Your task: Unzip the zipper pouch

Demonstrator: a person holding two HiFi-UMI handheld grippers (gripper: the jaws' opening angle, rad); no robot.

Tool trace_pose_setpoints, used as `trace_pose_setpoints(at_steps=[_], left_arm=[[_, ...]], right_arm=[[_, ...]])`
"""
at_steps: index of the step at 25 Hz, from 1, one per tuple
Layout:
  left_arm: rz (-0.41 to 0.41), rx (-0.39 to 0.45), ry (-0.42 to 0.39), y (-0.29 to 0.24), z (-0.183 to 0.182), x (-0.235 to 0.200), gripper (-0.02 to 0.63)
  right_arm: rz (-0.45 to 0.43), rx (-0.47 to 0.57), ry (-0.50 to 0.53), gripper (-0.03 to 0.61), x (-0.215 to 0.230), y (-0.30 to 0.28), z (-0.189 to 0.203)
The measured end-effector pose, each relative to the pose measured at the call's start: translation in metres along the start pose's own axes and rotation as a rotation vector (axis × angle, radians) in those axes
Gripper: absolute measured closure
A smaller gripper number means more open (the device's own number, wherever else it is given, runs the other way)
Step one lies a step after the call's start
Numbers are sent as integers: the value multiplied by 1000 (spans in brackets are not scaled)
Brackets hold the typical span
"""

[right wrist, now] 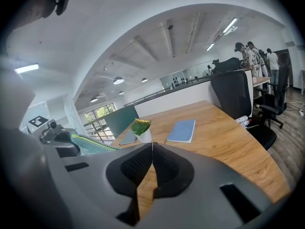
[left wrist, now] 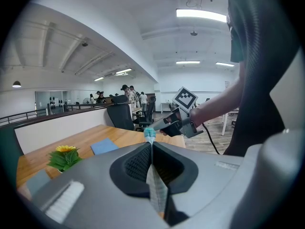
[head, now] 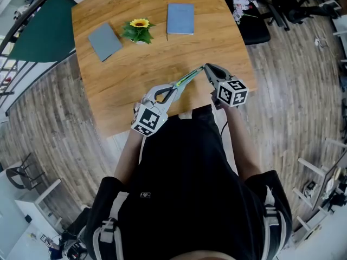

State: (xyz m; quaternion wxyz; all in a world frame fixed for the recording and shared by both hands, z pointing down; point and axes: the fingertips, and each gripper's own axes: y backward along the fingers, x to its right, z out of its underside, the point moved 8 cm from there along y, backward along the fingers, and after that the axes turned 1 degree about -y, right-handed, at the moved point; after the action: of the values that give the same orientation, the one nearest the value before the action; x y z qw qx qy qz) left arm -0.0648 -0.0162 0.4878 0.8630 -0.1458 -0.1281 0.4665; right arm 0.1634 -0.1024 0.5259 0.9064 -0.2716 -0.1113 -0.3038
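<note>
A green-teal zipper pouch (head: 187, 79) hangs stretched in the air between my two grippers, over the near edge of the wooden table (head: 130, 85). My left gripper (head: 175, 87) is shut on one end; its own view shows the striped fabric (left wrist: 154, 185) pinched between the pads. My right gripper (head: 206, 68) is shut at the other end, where a teal tab (left wrist: 149, 134) meets its tips. In the right gripper view the jaws (right wrist: 152, 147) stand pressed together and hide the tab, and the pouch (right wrist: 90, 144) runs off to the left.
Farther back on the table stand a potted sunflower (head: 139, 30), a blue notebook (head: 180, 18) and a grey notebook (head: 104, 41). A black office chair (head: 254, 28) sits beyond the table's right edge. People stand far off in the room.
</note>
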Motion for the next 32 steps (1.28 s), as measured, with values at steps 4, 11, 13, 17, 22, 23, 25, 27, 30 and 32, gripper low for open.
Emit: trace_pose_setpoints(at_steps=[4,11,13,17,22,23,25,27,30,32], left_arm=[[6,12,8,-1,-1,0,609],[11,26,29,-1,-2,-3,609],[9,25,29,-2,-1,-2,609],[8,25,37,0,0,-5,609],[4,27,34,2,-1,-7,609],[3,28,34,3,-2,-7,609],[1,29,36,4,-2,-9,609],[-3,26,36,6,-1,-10,609],[-6,22,36,7,1,-10,609],[-9,20,38,8,2,-11,609]], right_arm=[[5,10,-5,574,1,2,-2],[14,13,-13,572,3,1,-1],[16,12,-14,572,3,1,1],[0,19,-31,572,2,-2,-1],[-25,32,-40,569,2,-4,-1],[-27,32,-40,567,1,-5,-1],[-26,26,-30,561,0,-8,0],[-21,17,-13,551,-2,-10,2],[-22,10,-1,518,-3,-12,4],[-26,12,-5,514,-3,-12,5]])
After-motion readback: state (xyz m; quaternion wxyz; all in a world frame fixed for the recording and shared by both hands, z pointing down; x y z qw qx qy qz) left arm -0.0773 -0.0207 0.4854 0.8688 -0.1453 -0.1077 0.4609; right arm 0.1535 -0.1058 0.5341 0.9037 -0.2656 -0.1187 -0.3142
